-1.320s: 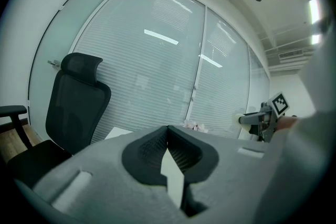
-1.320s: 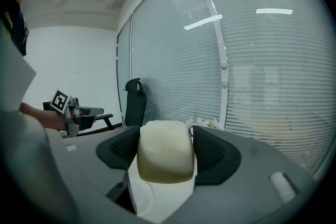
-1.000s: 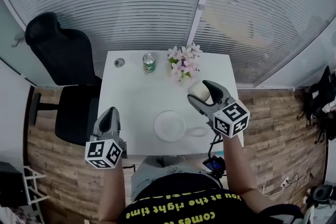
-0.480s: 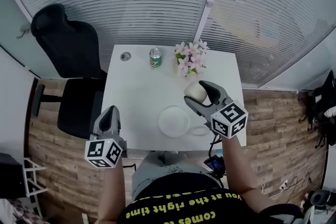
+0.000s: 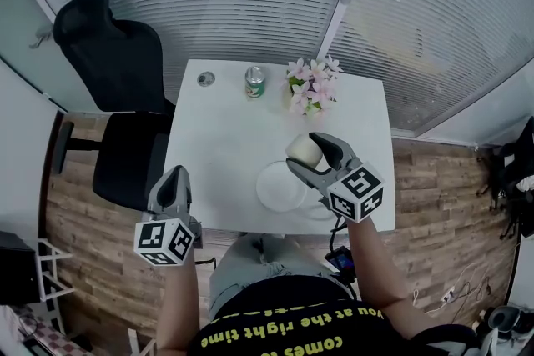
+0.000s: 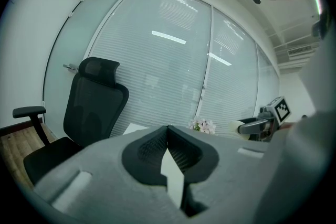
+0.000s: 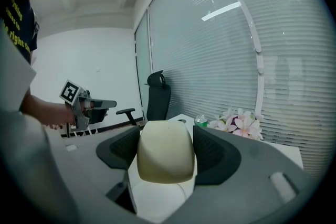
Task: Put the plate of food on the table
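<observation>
The right gripper (image 5: pixel 304 152) has its two jaws clamped on a pale cream, rounded piece of food (image 7: pixel 165 157) and holds it over the far right rim of the round white plate (image 5: pixel 278 188). This plate lies on the white square table (image 5: pixel 221 125), near its front edge. The left gripper (image 5: pixel 173 179), jaws pressed together with nothing between them, hangs just off the table's front left corner.

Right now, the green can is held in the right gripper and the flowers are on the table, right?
Not quite. The green can stands on the table beside the flowers, not in the right gripper. The right gripper view shows those jaws shut on a pale cream lump instead. The flowers are on the table, as you said.
</observation>
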